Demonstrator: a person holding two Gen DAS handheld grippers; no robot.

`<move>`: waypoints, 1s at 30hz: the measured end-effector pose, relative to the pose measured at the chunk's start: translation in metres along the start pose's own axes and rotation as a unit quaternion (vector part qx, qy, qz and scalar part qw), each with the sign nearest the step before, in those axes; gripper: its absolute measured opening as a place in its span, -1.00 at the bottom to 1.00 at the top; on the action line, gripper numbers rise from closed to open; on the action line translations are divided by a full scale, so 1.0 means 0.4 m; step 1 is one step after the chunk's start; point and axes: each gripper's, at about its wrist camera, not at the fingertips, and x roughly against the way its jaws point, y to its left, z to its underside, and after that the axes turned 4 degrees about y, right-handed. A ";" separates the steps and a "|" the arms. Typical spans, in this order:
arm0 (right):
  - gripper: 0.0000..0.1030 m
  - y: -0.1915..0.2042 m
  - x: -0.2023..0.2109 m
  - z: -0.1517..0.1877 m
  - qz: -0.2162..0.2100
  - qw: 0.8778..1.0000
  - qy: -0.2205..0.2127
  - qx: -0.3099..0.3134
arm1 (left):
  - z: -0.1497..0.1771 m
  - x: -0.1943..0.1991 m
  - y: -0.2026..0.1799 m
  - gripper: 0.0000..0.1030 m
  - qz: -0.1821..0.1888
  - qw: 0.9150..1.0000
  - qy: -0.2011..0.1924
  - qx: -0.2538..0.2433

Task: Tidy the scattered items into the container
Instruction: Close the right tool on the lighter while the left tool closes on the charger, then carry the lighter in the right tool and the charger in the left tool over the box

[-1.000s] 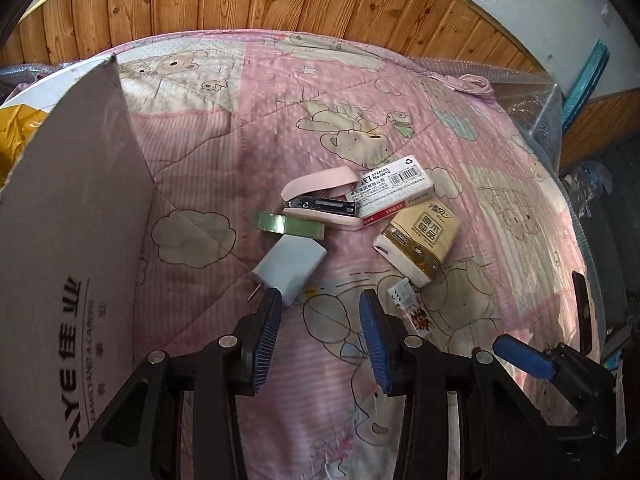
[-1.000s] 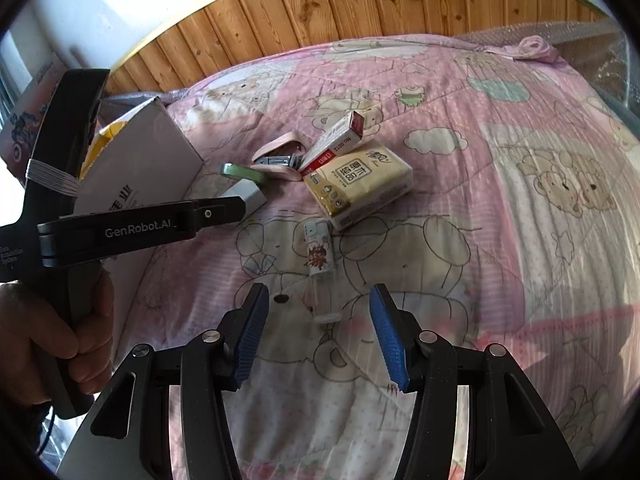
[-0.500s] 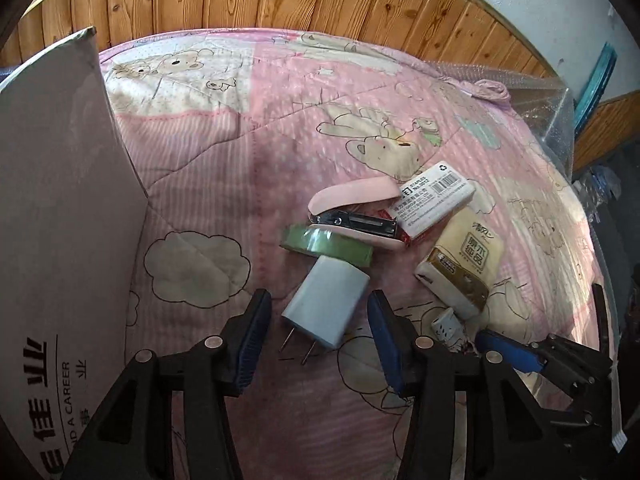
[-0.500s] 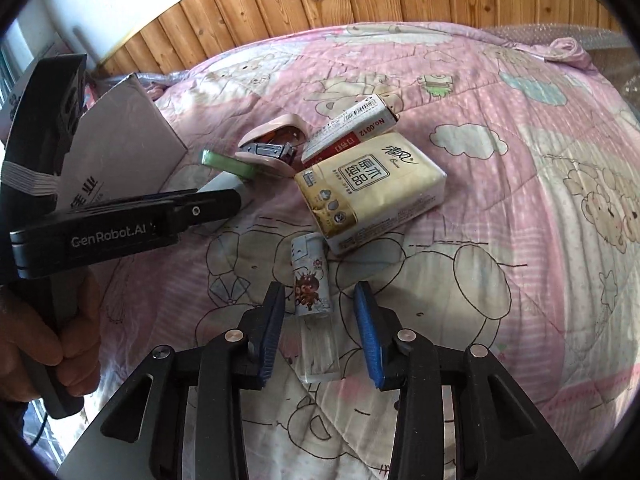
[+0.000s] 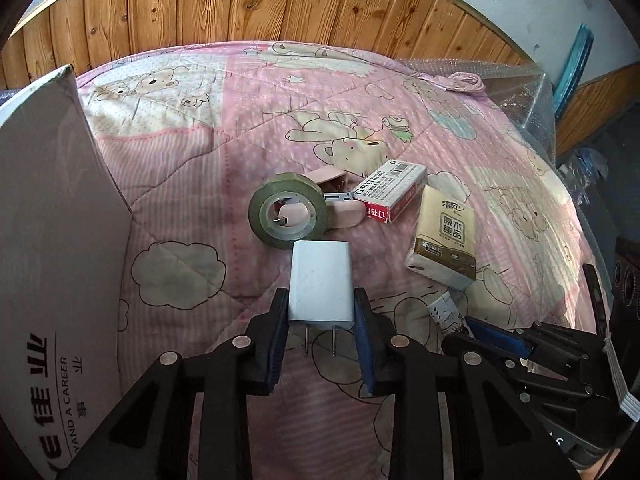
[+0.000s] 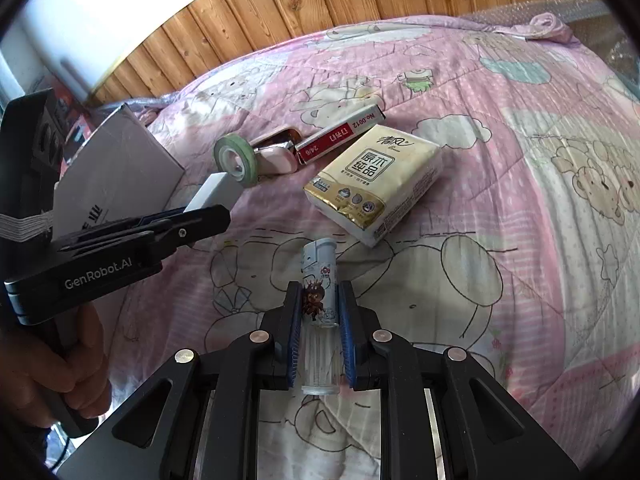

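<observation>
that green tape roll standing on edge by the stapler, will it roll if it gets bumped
Probably. The tape roll stands on its rim, so a nudge could roll or topple it. It touches the pink stapler, which may block it that way. The soft quilt should slow it.

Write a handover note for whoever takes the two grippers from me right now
Left gripper: shut on the white charger, prongs toward the camera.
Right gripper: shut on the lighter.
Cardboard box stands to the left on the pink quilt.
Still on the quilt: tape roll, pink stapler, staple box, tissue pack.
Done: two items gripped; none seen boxed yet.
Left: box both, then the other four.
</observation>
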 end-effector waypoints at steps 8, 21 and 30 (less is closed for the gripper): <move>-0.65 0.034 0.054 0.030 -0.005 1.000 -0.008 -0.008 | 0.032 0.086 -0.035 -0.38 0.018 1.000 -0.013 0.002; -0.65 0.139 0.132 0.133 -0.007 1.000 -0.012 0.017 | 0.142 0.258 -0.058 -0.38 0.027 0.998 -0.048 0.012; -0.65 0.229 0.181 0.198 -0.018 0.999 -0.014 0.046 | 0.239 0.364 -0.052 -0.38 0.032 0.997 -0.069 0.023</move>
